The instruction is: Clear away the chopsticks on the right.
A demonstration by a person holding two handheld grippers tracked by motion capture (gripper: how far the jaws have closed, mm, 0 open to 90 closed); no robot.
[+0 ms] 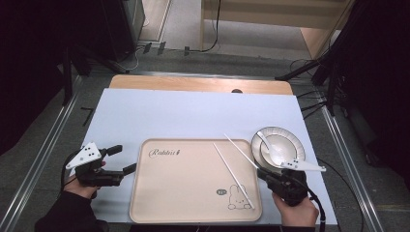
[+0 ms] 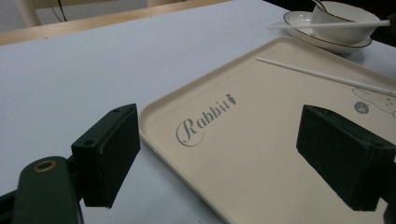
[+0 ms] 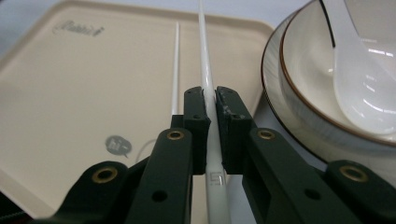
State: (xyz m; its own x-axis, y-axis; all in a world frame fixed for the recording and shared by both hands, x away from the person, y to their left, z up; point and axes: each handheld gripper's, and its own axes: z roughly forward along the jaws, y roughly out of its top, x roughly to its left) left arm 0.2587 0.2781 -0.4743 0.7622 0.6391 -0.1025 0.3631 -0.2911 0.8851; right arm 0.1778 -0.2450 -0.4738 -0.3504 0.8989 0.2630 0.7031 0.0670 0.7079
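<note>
At the right edge of the beige tray [image 1: 183, 193], the right gripper [image 1: 265, 174] is clamping one white chopstick [image 3: 207, 84] between its closed jaws, near the thick end. The long axis of this held chopstick is running away from the gripper, up and to the left over the tray's right rim, with the thin tip pointing toward the far side of the surface [image 1: 159, 116]. The second chopstick [image 1: 234, 176] is lying flat on the tray, just beside the held one and almost parallel to it, so the right hand is clearly nearer to both. A bowl [image 1: 282, 146] with a white spoon [image 1: 269, 144] inside is sitting on a plate [image 1: 296, 141] just right of the tray. The left gripper [image 1: 121, 159] is hovering at the tray's left edge with its jaws wide apart, holding nothing. I cannot tell whether the held chopstick is touching the tray, and its tip is cut off in the right gripper view.
</note>
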